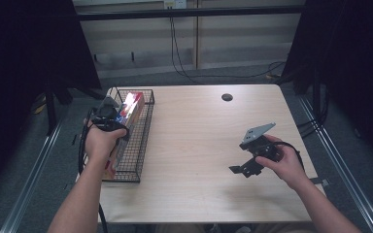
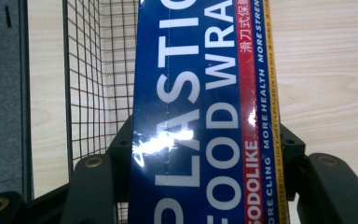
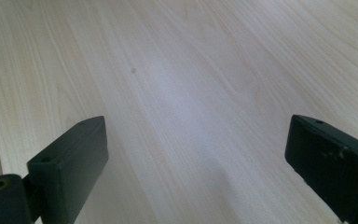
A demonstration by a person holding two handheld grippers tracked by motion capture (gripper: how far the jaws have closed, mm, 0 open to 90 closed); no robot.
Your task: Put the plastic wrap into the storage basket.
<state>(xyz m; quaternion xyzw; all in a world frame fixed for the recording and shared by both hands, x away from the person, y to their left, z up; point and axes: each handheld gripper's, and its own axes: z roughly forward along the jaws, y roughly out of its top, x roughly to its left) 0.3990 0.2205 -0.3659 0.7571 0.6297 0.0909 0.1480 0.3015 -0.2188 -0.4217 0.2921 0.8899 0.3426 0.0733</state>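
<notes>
Where the high view looks down on the scene, a pale wooden table takes up the middle, with a small dark round hole near its far edge. At the table's left edge sits a long black wire basket, running away from the person. Inside it lies a long box of plastic food wrap, blue with white lettering and a red and yellow stripe along one side; its far end shows red and white in the high view.

The left hand holds the left gripper over the near part of the basket. In the left gripper view its two black jaws stand on either side of the box, pressed against its long sides, so the gripper is closed around the food wrap box with the basket mesh behind it.

The right hand holds the right gripper low over the right part of the table, well apart from the basket. In the right gripper view its jaws are spread wide, with bare wood between them and nothing held.
</notes>
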